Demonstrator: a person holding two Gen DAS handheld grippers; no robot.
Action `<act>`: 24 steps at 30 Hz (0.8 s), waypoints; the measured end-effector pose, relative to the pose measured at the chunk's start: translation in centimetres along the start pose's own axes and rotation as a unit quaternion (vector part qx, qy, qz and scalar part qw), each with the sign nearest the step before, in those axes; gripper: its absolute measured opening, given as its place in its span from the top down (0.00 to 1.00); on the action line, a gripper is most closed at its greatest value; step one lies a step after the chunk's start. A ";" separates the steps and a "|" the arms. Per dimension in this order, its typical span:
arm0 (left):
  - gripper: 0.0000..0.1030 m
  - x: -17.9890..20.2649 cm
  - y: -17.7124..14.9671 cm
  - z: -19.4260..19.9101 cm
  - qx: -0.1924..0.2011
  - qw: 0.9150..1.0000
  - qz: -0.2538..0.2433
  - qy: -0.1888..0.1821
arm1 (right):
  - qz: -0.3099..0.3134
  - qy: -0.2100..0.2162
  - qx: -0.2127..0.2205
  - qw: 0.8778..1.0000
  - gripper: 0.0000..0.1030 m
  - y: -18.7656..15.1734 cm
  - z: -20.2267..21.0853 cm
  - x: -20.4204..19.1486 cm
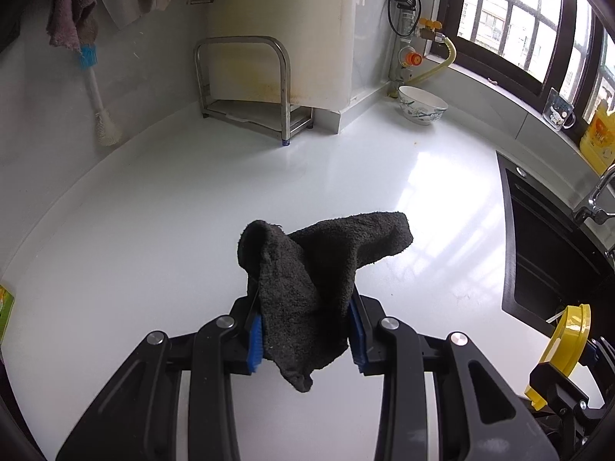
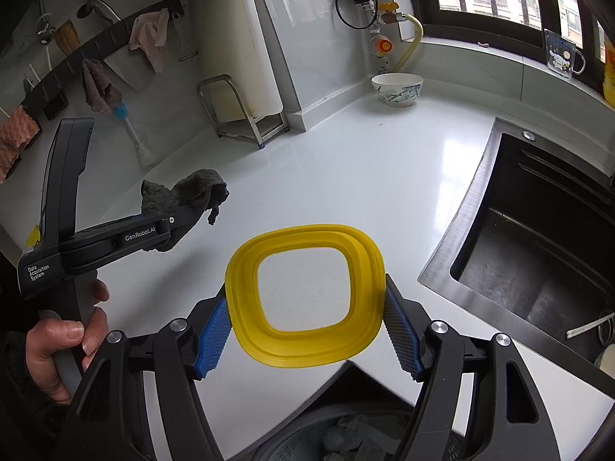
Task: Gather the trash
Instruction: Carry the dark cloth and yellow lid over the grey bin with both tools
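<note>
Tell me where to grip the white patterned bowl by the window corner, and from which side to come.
Grip the bowl by its rim, one finger inside and one outside, coming down from above on the near, counter-facing side. It stands upright with its mouth open, and its walls flare outward, so a pinch on the rim likely holds better than one across the body. The wall and gas pipe crowd its far side.

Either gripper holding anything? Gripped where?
Left gripper pinches the dark rag around its bunched middle, ends hanging free. Right gripper clamps the yellow ring by its outer left and right edges.
</note>
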State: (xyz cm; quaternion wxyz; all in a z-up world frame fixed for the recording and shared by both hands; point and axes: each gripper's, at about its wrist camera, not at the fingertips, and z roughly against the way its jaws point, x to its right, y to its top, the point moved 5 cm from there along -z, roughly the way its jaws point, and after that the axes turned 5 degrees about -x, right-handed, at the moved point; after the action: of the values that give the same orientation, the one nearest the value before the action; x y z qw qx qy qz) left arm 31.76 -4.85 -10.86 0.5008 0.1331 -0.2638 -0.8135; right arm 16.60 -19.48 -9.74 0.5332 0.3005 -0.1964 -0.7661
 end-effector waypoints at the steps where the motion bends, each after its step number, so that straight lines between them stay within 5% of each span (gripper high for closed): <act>1: 0.67 0.2 -0.3 0.6 0.002 1.000 -0.001 -0.001 | 0.001 0.000 0.002 1.000 0.33 -0.3 0.5 0.0; 11: 0.67 3.5 -4.8 6.6 0.015 1.000 -0.010 -0.003 | -0.003 0.014 0.000 1.000 0.33 -3.7 4.9 1.0; 24: 0.67 9.8 -13.7 10.9 -0.018 1.000 0.001 0.002 | 0.033 0.039 -0.069 0.996 0.33 -10.3 7.0 4.1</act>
State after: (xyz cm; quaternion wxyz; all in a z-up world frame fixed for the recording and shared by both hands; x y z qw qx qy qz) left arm 11.78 -5.40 -9.11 0.5042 0.1252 -0.2482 -0.8176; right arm 3.64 -19.82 -12.00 0.5849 0.2859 -0.1318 -0.7475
